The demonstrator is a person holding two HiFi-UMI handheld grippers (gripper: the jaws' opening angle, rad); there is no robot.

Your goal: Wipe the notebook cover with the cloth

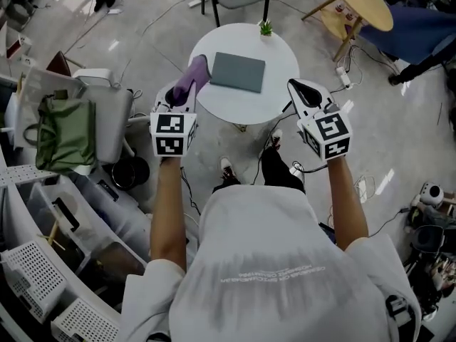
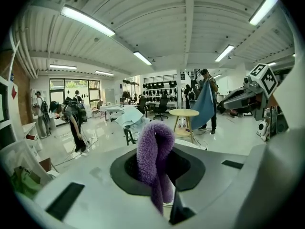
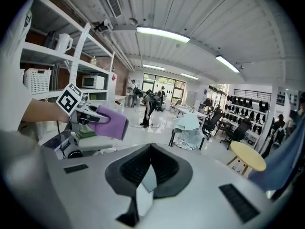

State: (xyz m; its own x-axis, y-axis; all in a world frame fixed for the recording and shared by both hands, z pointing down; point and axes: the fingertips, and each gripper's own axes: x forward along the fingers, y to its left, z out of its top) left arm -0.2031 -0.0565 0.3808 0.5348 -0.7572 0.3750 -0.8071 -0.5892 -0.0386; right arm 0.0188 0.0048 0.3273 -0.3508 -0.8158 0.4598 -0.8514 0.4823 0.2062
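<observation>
From the head view we are looking down on a round white tabletop (image 1: pixel 278 102) with the grey notebook (image 1: pixel 238 72) lying flat near its middle, its long axis running left to right and tilting slightly away at the left end. The left gripper (image 1: pixel 187 90) is holding the purple cloth (image 1: pixel 192 77) over the tabletop's left edge, just beside the notebook's left short edge, so the notebook is lying ahead and to the right of it. The right gripper (image 1: pixel 296 85) is hovering at the tabletop's right edge, a little further from the notebook, so we are judging the left one to be the nearer. In the left gripper view its fingers (image 2: pixel 180 213) are clamping the cloth (image 2: pixel 155 154), which is folding over into a loop above them; the gripper is pointing out across the room, so the notebook is out of this view. In the right gripper view the fingers (image 3: pixel 143 194) are sitting together with nothing between them, and we are seeing the cloth (image 3: pixel 109 122) off to the left. We are judging that the coming move needs the cloth lowered and carried rightward along the cover's length.
</observation>
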